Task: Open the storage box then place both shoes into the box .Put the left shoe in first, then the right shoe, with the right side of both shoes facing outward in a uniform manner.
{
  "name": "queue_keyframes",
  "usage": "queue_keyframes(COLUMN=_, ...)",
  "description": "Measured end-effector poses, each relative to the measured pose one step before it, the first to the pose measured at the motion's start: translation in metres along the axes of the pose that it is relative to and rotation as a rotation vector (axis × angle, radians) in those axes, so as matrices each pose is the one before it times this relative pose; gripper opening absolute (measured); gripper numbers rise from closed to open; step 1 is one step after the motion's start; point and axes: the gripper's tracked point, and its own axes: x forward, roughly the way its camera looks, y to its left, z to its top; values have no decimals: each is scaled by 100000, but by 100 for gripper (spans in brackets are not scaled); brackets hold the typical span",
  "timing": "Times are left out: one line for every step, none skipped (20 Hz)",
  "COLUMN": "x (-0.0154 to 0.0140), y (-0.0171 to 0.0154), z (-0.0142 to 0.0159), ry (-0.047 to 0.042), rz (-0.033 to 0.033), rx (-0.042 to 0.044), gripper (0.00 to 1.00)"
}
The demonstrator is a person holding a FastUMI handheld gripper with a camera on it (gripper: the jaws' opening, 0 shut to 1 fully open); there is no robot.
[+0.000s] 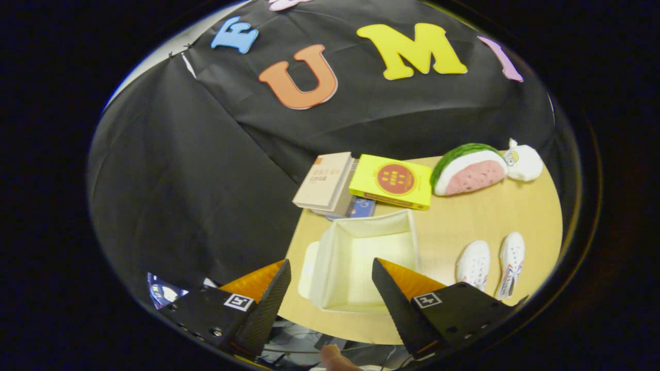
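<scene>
Open storage box (363,257) on a desk (464,216), two white shoes (492,264) waiting beside it.

The gripper (330,281) hovers with fingers spread apart, empty, box just ahead near the desk's front edge. Risk: both shoes look alike, so taking the wrong one first would break the order.

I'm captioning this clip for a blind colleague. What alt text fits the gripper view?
An open white storage box sits on a wooden table between the gripper's spread, empty jaws, its lid lying beside it. Two white shoes lie to its right; books, a watermelon toy and a white plush lie beyond.
</scene>
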Motion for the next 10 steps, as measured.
queue_keyframes(x=397, y=-2656, z=-622, ry=1734, rz=-2868, rx=203, gripper=96)
queue_keyframes(x=207, y=-2575, z=-823, ry=1843, rz=-3424, rx=7, gripper=96)
queue_keyframes(x=387, y=-2637, z=-715, ry=1591, rz=-2699, rx=293, gripper=96)
queue_keyframes(x=425, y=-2433, z=-798, ry=1746, rz=-1888, rx=1054, gripper=96)
queue_keyframes(x=546, y=-2244, z=-769, ry=2195, rz=-1689, rx=739, gripper=96)
queue_keyframes(x=712, y=-2230, z=-892, ry=2636, rz=-2206, rx=543, gripper=95)
queue_keyframes(x=841, y=-2249, z=-845, ry=2392, rz=-2422, rx=-112, gripper=95)
queue_keyframes(x=1060, y=-2206, z=-799, ry=2431, rz=-2884, rx=-477, gripper=96)
queue_keyframes(x=1156, y=-2150, z=-748, ry=1883, rz=-3462, rx=-599, gripper=96)
queue_keyframes(x=1206, y=-1737, z=-409, ry=1543, rz=-2185, rx=-453, gripper=96)
